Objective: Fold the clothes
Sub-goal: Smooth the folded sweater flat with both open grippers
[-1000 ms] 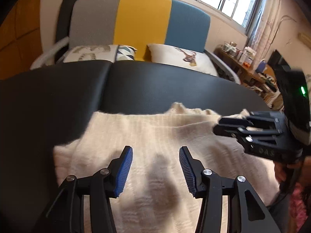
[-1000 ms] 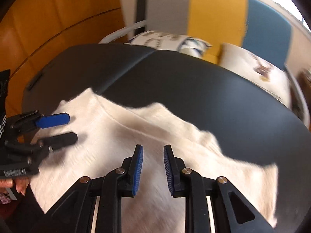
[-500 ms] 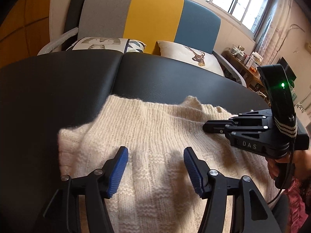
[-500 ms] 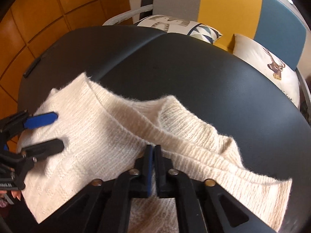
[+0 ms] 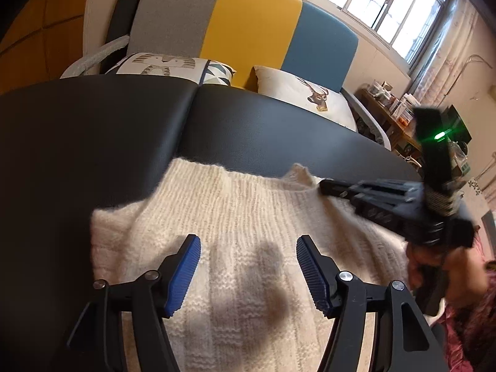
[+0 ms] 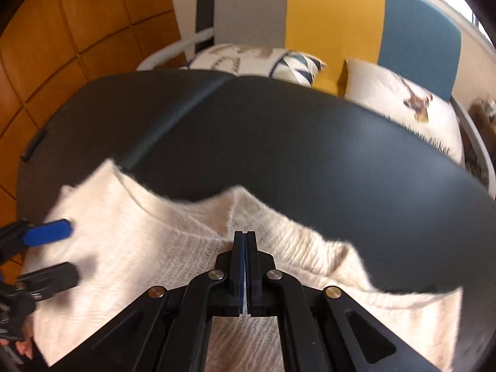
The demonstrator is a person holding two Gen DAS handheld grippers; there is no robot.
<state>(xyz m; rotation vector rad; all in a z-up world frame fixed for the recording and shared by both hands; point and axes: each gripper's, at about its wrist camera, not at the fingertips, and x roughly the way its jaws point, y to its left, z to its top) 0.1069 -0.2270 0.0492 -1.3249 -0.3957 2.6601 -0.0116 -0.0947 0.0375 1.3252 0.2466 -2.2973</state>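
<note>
A cream knitted sweater (image 5: 248, 214) lies on the black padded table (image 5: 93, 130). My left gripper (image 5: 248, 276) is open and hovers over the sweater's near part, holding nothing. My right gripper (image 6: 245, 238) is shut on a fold of the sweater (image 6: 173, 241) at its collar edge and lifts that fold a little. In the left wrist view the right gripper (image 5: 328, 184) reaches in from the right. In the right wrist view the left gripper (image 6: 59, 251) sits at the far left, open over the sweater's left side.
Behind the table stands a sofa with grey, yellow and blue back panels (image 5: 248, 28) and two printed cushions (image 5: 297, 93). An orange panelled wall (image 6: 62, 31) is on the left. A cluttered shelf (image 5: 393, 108) and a window are at the far right.
My right gripper closed on the sweater's collar fold and has lifted it slightly. My left gripper stayed open and barely moved.
</note>
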